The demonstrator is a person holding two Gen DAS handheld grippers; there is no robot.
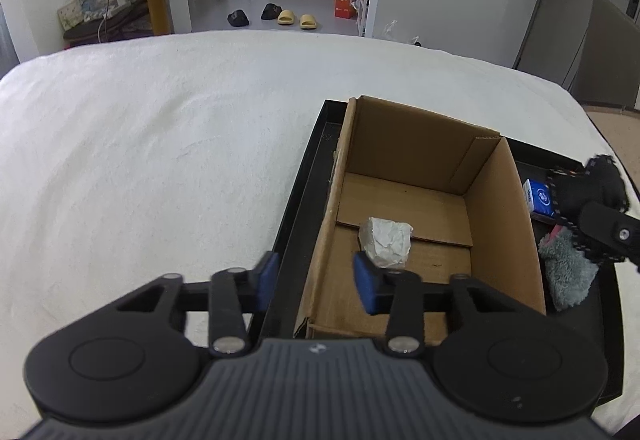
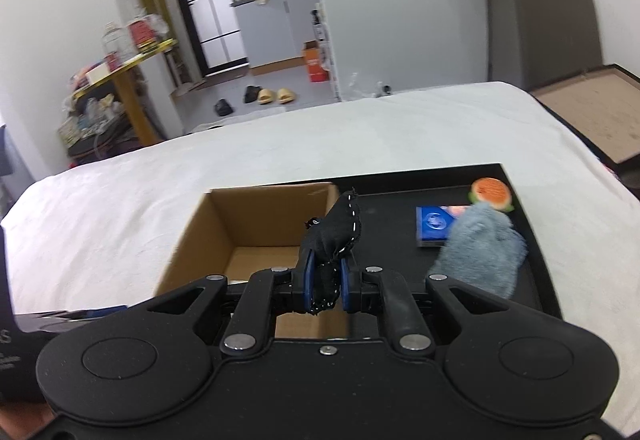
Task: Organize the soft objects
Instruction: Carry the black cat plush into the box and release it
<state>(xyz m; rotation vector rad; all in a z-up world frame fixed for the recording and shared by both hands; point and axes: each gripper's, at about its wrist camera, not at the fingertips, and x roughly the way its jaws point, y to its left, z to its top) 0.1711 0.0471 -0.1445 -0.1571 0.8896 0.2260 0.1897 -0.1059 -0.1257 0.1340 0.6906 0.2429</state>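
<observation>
Above the cardboard box (image 2: 256, 224), tilted right tongs (image 2: 325, 282) clamp black cloth (image 2: 334, 236).

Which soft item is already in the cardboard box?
The white crumpled wad. It alone lies inside the cardboard box; the grey fluffy cloth sits outside on the black tray, the black cloth in the right gripper.

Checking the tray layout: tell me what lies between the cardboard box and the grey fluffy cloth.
In the right wrist view, a blue packet lies on the black tray between the cardboard box and the grey fluffy cloth.
</observation>
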